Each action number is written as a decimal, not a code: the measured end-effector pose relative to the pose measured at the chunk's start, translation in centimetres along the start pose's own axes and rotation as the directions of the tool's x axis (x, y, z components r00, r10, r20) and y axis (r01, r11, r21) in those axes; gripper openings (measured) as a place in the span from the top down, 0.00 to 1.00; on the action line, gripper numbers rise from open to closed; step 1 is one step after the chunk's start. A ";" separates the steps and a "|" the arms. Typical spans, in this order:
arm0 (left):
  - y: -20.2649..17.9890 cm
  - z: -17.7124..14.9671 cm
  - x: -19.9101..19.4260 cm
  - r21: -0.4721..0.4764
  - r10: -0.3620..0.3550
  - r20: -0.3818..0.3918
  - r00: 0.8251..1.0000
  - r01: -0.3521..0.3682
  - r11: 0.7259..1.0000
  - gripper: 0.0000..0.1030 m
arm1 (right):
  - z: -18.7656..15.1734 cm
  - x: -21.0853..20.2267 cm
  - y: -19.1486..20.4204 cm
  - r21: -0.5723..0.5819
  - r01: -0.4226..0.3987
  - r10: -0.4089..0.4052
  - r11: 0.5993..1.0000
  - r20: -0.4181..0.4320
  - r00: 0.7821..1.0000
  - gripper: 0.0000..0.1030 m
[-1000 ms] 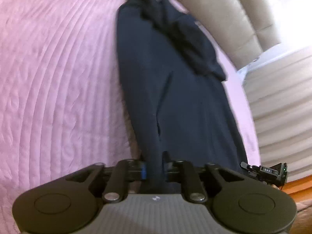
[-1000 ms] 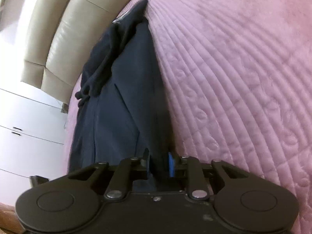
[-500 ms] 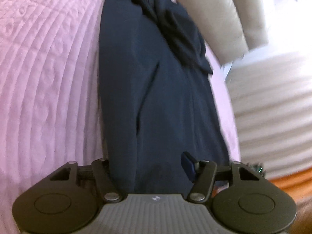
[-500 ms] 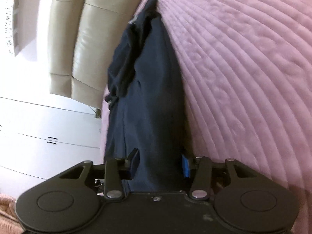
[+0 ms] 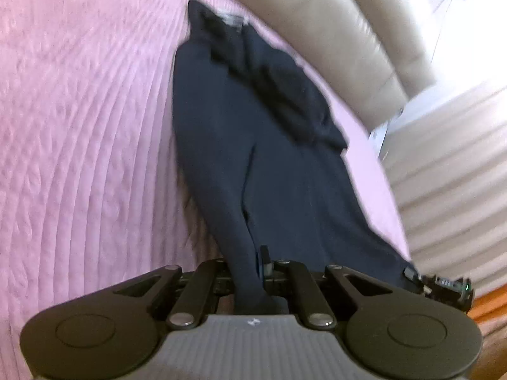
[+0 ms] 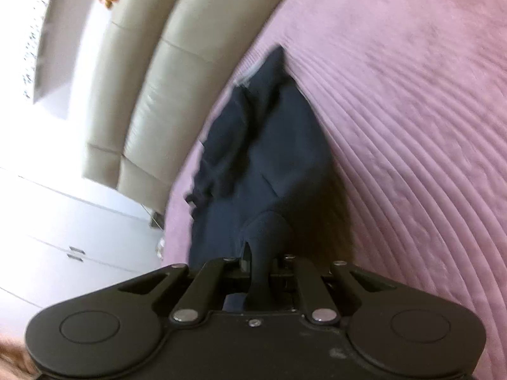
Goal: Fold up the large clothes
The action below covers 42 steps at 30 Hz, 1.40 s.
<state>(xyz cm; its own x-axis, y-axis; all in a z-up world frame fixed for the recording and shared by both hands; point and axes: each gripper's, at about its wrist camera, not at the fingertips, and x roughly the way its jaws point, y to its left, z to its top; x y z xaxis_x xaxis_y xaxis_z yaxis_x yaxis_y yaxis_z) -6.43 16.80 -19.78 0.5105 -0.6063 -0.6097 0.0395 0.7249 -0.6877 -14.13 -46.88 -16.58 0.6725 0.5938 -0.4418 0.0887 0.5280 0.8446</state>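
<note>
A long dark navy garment [image 5: 253,145] lies stretched on the pink quilted bedspread [image 5: 79,126], with a folded-over sleeve along its far right side. My left gripper [image 5: 250,262] is shut on the garment's near hem, and cloth runs through the jaws. In the right wrist view the same garment [image 6: 272,145] reaches toward the headboard. My right gripper [image 6: 259,262] is shut on a pinched ridge of its near edge, which is lifted off the bed. The other gripper [image 5: 443,285] shows at the right edge of the left wrist view.
A beige padded headboard [image 5: 332,31] stands at the far end of the bed and also shows in the right wrist view [image 6: 152,79]. White cabinets [image 6: 63,237] stand beside the bed. The pink bedspread [image 6: 412,126] spreads wide to the right.
Half a second ago both grippers stood open around the hem. Both have now shut on the garment again, and the near edge is raised off the bed.
</note>
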 end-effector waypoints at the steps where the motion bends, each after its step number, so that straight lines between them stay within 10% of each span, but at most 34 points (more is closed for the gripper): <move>1: -0.4 0.5 -0.4 0.003 -0.003 0.031 1.000 0.003 1.000 0.95 | 0.6 0.4 0.6 0.001 -0.015 0.015 1.000 0.021 1.000 0.92; 23: -9.9 23.8 3.3 0.063 -0.012 0.410 0.912 -0.015 0.998 0.97 | 22.7 15.2 14.1 -0.223 -0.083 0.140 0.971 0.254 0.957 0.92; 42: -0.3 33.7 16.3 -0.135 0.194 0.403 0.895 -0.152 0.979 0.91 | 32.2 36.7 10.8 -0.189 0.129 -0.095 0.973 0.180 0.979 0.89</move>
<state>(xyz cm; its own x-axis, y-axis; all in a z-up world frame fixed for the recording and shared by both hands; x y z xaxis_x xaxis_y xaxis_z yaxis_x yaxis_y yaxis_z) 30.79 17.72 -16.24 0.8102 -0.2700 -0.5203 -0.1547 0.7577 -0.6340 35.17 -38.98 -13.94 0.7821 0.4221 -0.4585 0.0343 0.7054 0.7080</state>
